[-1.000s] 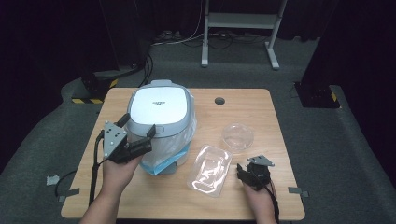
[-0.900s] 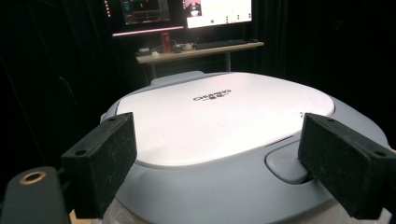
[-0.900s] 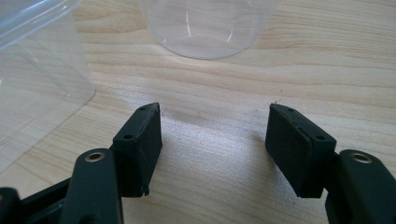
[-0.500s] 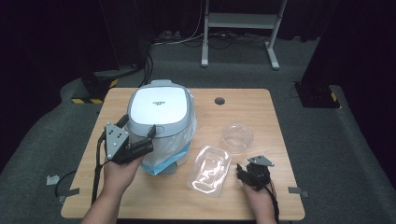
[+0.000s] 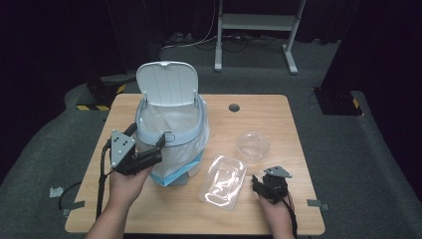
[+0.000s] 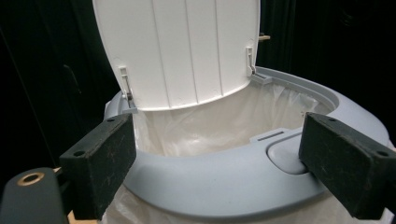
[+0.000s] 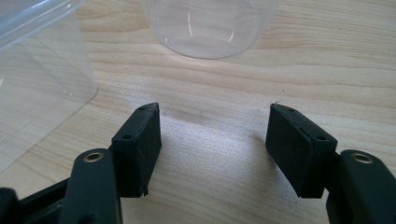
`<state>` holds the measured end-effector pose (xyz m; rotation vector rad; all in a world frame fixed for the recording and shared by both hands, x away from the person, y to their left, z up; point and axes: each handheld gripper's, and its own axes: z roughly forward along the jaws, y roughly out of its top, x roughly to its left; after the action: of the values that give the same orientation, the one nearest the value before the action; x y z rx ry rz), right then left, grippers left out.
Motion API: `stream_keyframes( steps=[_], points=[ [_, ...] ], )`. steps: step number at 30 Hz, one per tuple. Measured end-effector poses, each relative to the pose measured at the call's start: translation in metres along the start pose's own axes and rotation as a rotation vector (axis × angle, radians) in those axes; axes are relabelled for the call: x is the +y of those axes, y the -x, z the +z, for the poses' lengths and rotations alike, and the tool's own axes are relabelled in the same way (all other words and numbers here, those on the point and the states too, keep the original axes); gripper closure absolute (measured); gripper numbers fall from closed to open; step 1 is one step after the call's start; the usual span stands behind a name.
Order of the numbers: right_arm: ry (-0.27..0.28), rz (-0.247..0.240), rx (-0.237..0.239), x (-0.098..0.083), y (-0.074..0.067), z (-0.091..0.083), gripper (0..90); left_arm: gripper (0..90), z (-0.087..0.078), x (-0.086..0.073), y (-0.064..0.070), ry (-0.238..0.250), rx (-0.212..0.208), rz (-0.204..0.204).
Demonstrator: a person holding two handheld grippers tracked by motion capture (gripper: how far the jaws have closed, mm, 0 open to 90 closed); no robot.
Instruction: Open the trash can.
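A pale blue bin point(image 5: 171, 137) with a clear liner stands at the table's left, its white lid point(image 5: 166, 82) raised upright. In the left gripper view the lid point(image 6: 180, 46) stands behind the grey-blue front rim point(image 6: 210, 182). My left gripper point(image 5: 145, 135) is open at that rim, and its jaws point(image 6: 212, 154) stand wide to either side of it without pressing. My right gripper point(image 5: 261, 180) rests low near the front right, open point(image 7: 215, 140), with bare wood between its pads. A clear plastic bowl point(image 7: 205, 28) lies just ahead of it and a clear clamshell tray point(image 7: 37, 70) to its left.
The bowl point(image 5: 253, 144) and tray point(image 5: 224, 180) lie between the bin and the right hand. A blue bag edge point(image 5: 174, 175) shows at the bin's base. A cable hole point(image 5: 234, 107) sits at the table's back. A metal stand point(image 5: 259, 25) is on the floor beyond.
The bin's lid, down flat in both earlier frames, now stands open and upright. Neither hand has shifted.
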<state>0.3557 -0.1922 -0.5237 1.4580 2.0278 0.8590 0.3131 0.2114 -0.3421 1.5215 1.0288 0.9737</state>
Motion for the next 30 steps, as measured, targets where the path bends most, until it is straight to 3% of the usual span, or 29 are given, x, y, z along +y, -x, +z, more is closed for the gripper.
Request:
stream_keyframes(
  steps=[1, 2, 3, 8, 12, 13, 19, 21, 24, 27, 30],
  points=[
    [-0.001, 0.003, 0.002, 0.000, 0.000, 0.000, 35.8, 10.0, -0.003, 0.000, 0.001, 0.002, -0.026, -0.006],
    [-0.001, 0.003, 0.002, 0.000, 0.000, 0.000, 35.8, 9.9, -0.003, 0.000, 0.001, 0.002, -0.026, -0.006],
    [-0.001, 0.002, 0.002, 0.000, 0.000, 0.000, 35.8, 9.9, -0.008, -0.002, 0.001, 0.018, -0.063, -0.022],
    [-0.001, 0.001, 0.002, 0.000, 0.000, 0.000, 35.7, 8.9, -0.014, -0.003, 0.002, 0.024, -0.070, -0.020],
    [0.001, -0.001, 0.002, 0.000, 0.000, 0.000, 35.7, 7.7, -0.017, -0.011, 0.004, 0.001, -0.061, 0.003],
    [0.000, -0.001, 0.002, 0.000, 0.000, 0.000, 35.7, 7.8, -0.016, -0.017, 0.003, -0.012, -0.041, 0.011],
    [0.001, -0.002, 0.000, 0.000, 0.000, 0.000, 35.7, 7.8, -0.011, -0.029, -0.002, -0.045, -0.031, 0.015],
    [0.001, -0.001, 0.000, 0.000, 0.000, 0.000, 35.6, 10.5, -0.009, -0.031, -0.003, -0.055, -0.006, 0.022],
    [0.000, -0.001, -0.002, 0.000, 0.000, 0.000, 35.6, 8.3, -0.007, -0.033, -0.007, -0.060, -0.020, 0.009],
    [0.000, 0.000, -0.002, 0.000, 0.000, 0.000, 35.5, 9.3, -0.007, -0.034, -0.012, -0.064, 0.009, 0.005],
    [0.000, 0.000, -0.003, 0.000, -0.001, 0.000, 35.6, 10.6, -0.008, -0.035, -0.015, -0.066, 0.011, -0.010]
  ],
)
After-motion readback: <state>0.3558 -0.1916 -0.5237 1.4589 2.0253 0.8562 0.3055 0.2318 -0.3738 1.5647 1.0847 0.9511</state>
